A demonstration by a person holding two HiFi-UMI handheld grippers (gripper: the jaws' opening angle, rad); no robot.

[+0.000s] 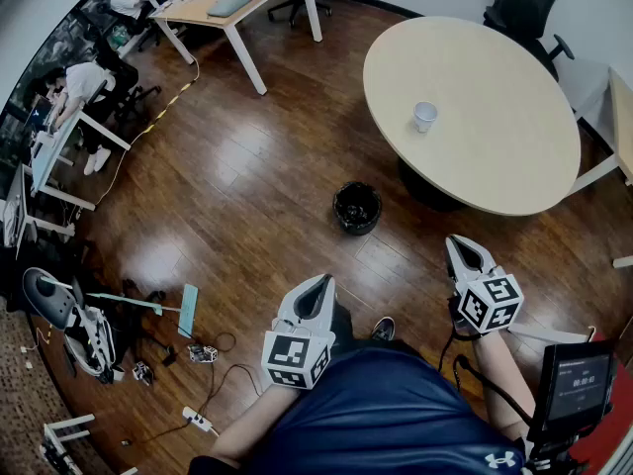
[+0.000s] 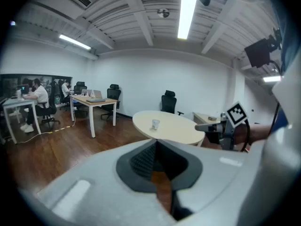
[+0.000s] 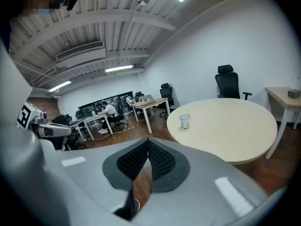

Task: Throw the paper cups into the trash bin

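Note:
A white paper cup stands upright on the round beige table. It also shows in the left gripper view as the cup and in the right gripper view as the cup. A black trash bin sits on the wood floor just in front of the table. My left gripper is held low, near my body, short of the bin, shut and holding nothing. My right gripper hovers by the table's near edge, also shut with nothing in it. Both are well apart from the cup.
Black office chairs stand behind the table. Desks with seated people line the far left. Cables, a power strip and equipment litter the floor at lower left. A small screen is at lower right.

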